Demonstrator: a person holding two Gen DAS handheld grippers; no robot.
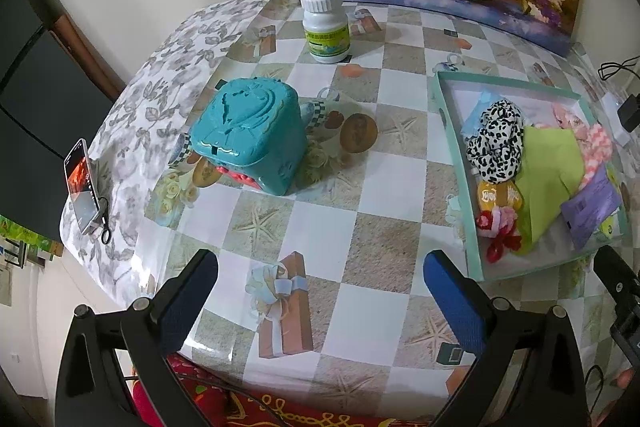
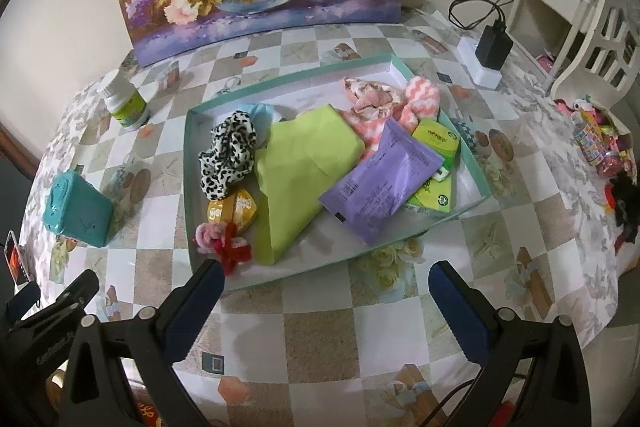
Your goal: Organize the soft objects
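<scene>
- Left gripper (image 1: 320, 273) spread wide, holding nothing, poised above the checked tablecloth (image 1: 384, 195) near its front edge.
- Right gripper (image 2: 326, 283) likewise wide apart and empty, just short of the near rim of the shallow teal tray (image 2: 186, 163).
- Inside the tray: leopard-print scrunchie (image 2: 228, 157) at the left, lime-green cloth (image 2: 300, 167) in the middle, purple packet (image 2: 380, 183) overlapping the cloth's right side, green tissue packs (image 2: 434, 143) beyond the packet.
- Pink-and-white striped sock (image 2: 418, 103) and a floral scrunchie (image 2: 368, 93) toward the tray's far corner.
- Red and pink fuzzy ties (image 2: 226, 245) at the tray's near-left corner, closest to the right gripper's left finger; yellow round piece (image 2: 232, 213) just behind.
- Left of the tray: teal toy box (image 1: 248, 133); white pill bottle (image 1: 326, 27) farther back.
</scene>
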